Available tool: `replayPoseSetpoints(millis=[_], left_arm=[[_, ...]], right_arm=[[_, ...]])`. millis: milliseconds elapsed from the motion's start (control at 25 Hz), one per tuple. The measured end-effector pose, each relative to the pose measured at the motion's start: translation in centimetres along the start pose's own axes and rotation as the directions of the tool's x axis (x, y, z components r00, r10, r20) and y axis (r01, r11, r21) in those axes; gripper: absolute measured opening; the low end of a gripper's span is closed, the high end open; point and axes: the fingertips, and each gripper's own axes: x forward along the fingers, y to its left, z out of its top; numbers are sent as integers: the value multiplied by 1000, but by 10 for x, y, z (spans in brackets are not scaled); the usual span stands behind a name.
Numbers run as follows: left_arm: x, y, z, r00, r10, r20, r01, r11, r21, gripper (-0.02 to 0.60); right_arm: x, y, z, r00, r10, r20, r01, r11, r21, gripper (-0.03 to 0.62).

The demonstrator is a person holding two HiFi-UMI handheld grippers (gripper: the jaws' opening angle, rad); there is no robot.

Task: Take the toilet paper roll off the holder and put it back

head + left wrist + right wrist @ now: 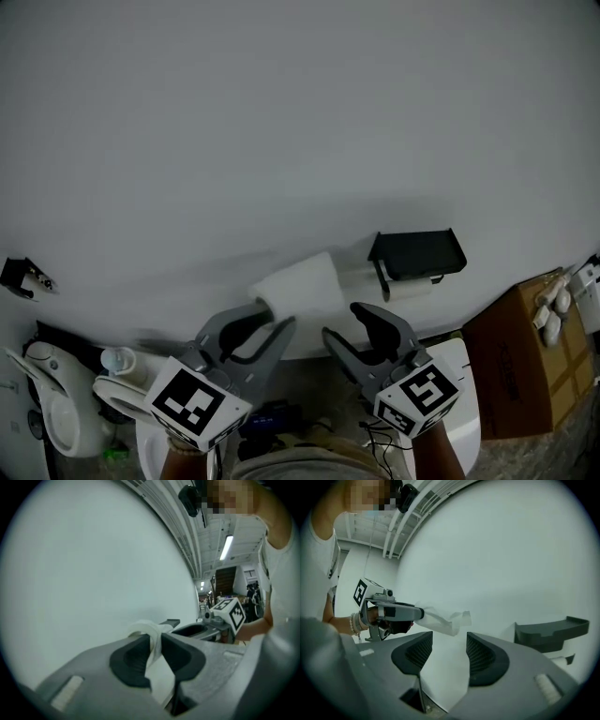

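The white toilet paper roll (302, 284) is off the black wall holder (418, 254) and hangs to its left in front of the white wall. My left gripper (275, 317) is shut on the roll (151, 631), whose soft edge is squeezed between the dark pads. My right gripper (343, 322) stands open just right of the roll, below and left of the holder, with nothing between its fingers. In the right gripper view the roll (443, 620) sticks out of the left gripper (396, 612), and the holder (551, 632) is at the right.
A cardboard box (525, 361) stands at the lower right. White bathroom fixtures (56, 403) sit at the lower left. A pale bar (412, 289) shows under the holder's shelf. The plain white wall (281, 112) fills the upper view.
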Motion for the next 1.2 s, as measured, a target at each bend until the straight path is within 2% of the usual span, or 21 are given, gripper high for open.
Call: replayPoseSetpoints(millis=[120,240,320,440,600,920,1200], left_arm=[[-21,8,-8,999,35,-13,-35,999,-29,67],[-36,16,-15,998,62,-22,-62,998,-18,67],[-45,17,-20,996,78,-41,-79,996,-40,67],[-62,21,-27,993,99,-57,-105,990,-95,67],[-83,26,-36,991,117,-70,-125,985,-116,67],[-108,30,-47,982,165,-93,-177,975,-133,67],[-122,29,-52,977,196,-84,-208,965,-161,69]], right_arm=[[21,19,-2,995,100,-9,-100,995,17,220],[38,32,-3,987,162,-13,-161,987,12,221],[48,40,-3,980,200,-21,-200,980,-8,219],[63,58,-3,964,263,-41,-264,964,-38,219],[79,80,-4,939,342,-47,-344,938,-36,219],[92,108,-11,909,412,-61,-414,910,-27,216],[92,122,-12,907,416,-70,-420,905,-63,209]])
